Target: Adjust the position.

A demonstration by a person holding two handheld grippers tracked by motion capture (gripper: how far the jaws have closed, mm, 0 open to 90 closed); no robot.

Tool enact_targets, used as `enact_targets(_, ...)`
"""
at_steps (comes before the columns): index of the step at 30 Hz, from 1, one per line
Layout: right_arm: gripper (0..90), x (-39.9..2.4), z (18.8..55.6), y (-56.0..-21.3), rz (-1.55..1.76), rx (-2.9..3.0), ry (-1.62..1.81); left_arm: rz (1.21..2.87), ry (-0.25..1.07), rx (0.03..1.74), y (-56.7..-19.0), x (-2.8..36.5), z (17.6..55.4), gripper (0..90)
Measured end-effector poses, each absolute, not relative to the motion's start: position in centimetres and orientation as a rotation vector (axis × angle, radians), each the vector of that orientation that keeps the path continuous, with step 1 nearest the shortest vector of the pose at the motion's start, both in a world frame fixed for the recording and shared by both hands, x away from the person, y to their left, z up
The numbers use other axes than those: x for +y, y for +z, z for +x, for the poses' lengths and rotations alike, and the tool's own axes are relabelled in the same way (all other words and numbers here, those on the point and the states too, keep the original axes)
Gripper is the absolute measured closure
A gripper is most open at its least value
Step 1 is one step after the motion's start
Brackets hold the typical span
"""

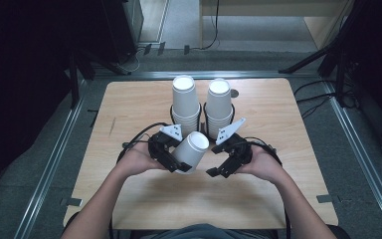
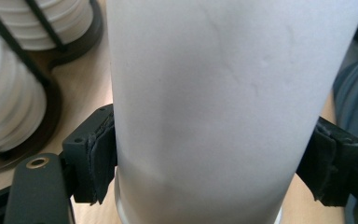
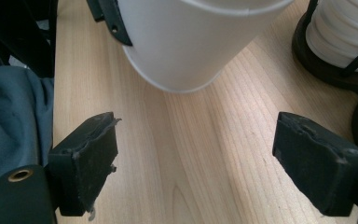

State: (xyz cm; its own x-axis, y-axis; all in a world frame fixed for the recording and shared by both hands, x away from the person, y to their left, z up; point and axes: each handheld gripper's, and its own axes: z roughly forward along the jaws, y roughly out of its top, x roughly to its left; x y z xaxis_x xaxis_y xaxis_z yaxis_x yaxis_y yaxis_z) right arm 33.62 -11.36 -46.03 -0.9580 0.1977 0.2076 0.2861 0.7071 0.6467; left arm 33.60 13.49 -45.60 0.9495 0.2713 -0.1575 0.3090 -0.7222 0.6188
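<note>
Closest to you, your two arms come in over the light wooden table. Your left gripper is squeezing a white paper cup on both sides. In the left gripper view, both black pads press flat on the cup's wall, so the cup is held tight. The cup is tipped over, with its flat bottom pointing up and away from you and its open end down by the table. It sits in the middle of the table, between your two hands.

Your right gripper is just beside the cup but not touching it. Its jaws stand wide apart with nothing between them, just bare wood under them.

A little farther back stand two tall stacks of white paper cups, side by side, each in a black wire holder.
</note>
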Motion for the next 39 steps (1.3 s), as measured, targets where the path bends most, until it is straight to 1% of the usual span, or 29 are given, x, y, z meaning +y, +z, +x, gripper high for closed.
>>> enact_targets(16, 15.0, -11.6, 33.8, -46.8, -0.379, -2.860, -1.064, 2.629, 0.030, 0.371, -45.3, 12.0, 34.1, 17.5)
enact_targets(29, 15.0, -11.4, 34.0, -46.4, -0.366, -2.866, -1.098, 2.700, -0.039, 0.310, -46.9, 9.7, 33.7, 17.1)
enact_targets(39, 15.9, -10.1, 33.4, -46.1, -0.255, -2.859, -1.084, 2.740, -0.077, 0.193, -47.5, 8.0, 32.8, 16.8)
